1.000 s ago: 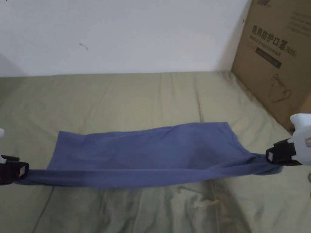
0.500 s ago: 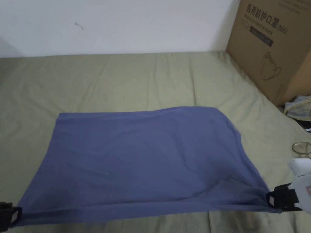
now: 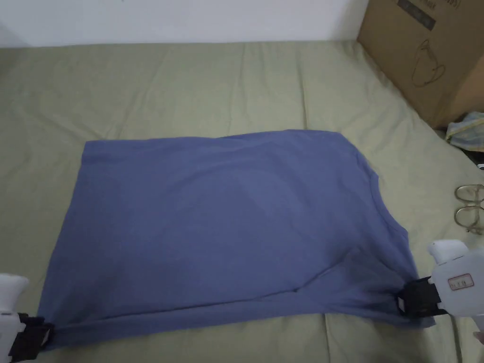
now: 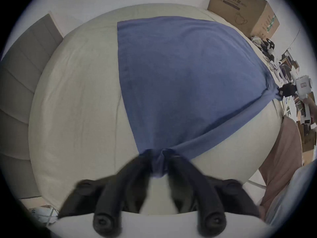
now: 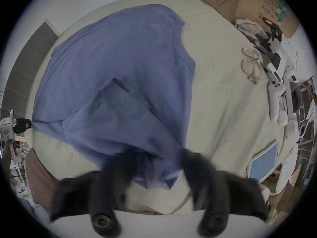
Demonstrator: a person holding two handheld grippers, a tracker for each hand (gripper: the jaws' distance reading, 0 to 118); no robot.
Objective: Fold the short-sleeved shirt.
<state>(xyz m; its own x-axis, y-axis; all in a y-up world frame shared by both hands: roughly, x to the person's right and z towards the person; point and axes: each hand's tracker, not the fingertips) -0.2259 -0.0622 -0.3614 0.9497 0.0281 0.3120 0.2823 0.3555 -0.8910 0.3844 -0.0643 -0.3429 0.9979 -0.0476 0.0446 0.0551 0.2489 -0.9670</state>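
Shirt (image 3: 227, 222) lay spread across the middle of the bed (image 3: 189, 85), its long axis running left to right, stretched between the left gripper (image 3: 35, 338) at lower left and the right gripper (image 3: 409, 302) at lower right, both fingers clenched on its near corners.

I see the shirt (image 3: 227, 222) as soft, matt blue knit cloth with a fine, even surface and light creases. The bed sheet (image 3: 189, 90) under it is matt olive woven cloth, wrinkled in long ridges. The left gripper (image 3: 28, 338) and right gripper (image 3: 416, 302) each have matt black jaws, apparently rubbery, on smooth white plastic bodies. The box (image 3: 425, 52) is plain brown corrugated cardboard, matt. The glasses (image 3: 468, 208) have thin, shiny metal-looking rims.
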